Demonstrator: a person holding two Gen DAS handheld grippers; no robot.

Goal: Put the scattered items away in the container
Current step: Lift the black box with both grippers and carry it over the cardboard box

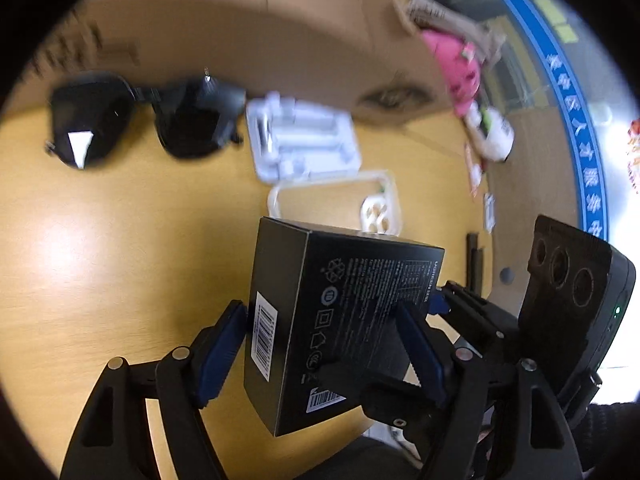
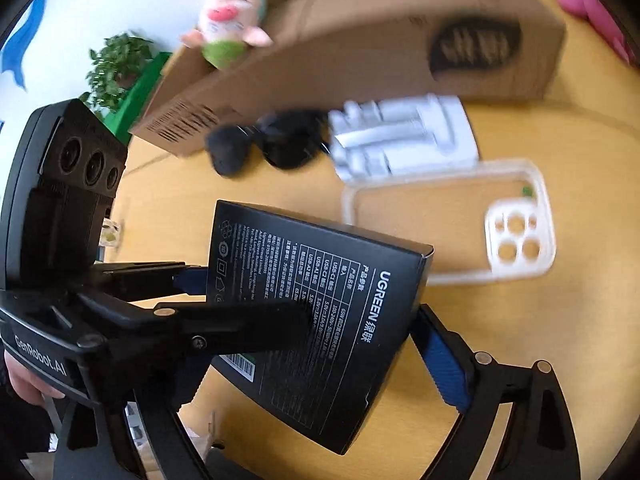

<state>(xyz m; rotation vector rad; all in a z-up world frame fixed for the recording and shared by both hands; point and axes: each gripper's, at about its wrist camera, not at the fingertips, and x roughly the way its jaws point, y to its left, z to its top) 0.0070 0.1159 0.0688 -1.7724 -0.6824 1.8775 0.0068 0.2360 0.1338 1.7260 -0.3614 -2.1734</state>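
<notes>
Left wrist view: the yellow wooden tabletop point(image 1: 100, 260) fills most of what I see; the cardboard box point(image 1: 260, 40), the container, stands on it at the far side; everything else I place from that box.

The black UGREEN carton point(image 1: 340, 312) is lifted off the wood, well short of the cardboard box and on my side of it, tilted; my left tool point(image 1: 320, 352) is clamped on it, a blue pad pressed to each side.

My right tool point(image 2: 320, 360) has the same carton between its fingers; one blue pad point(image 2: 440, 364) meets the carton's edge, the other is hidden behind the left tool, so I cannot tell whether it grips.

A white moulded tray point(image 1: 304, 140) lies just in front of the cardboard box; black sunglasses point(image 1: 140, 120) lie beside the tray, also close against the box's front; a clear phone case point(image 2: 452, 220) lies flat on the wood a little further from the box, just beside the tray; a pink and green plush toy point(image 2: 232, 28) shows at the box's upper edge, blurred.
</notes>
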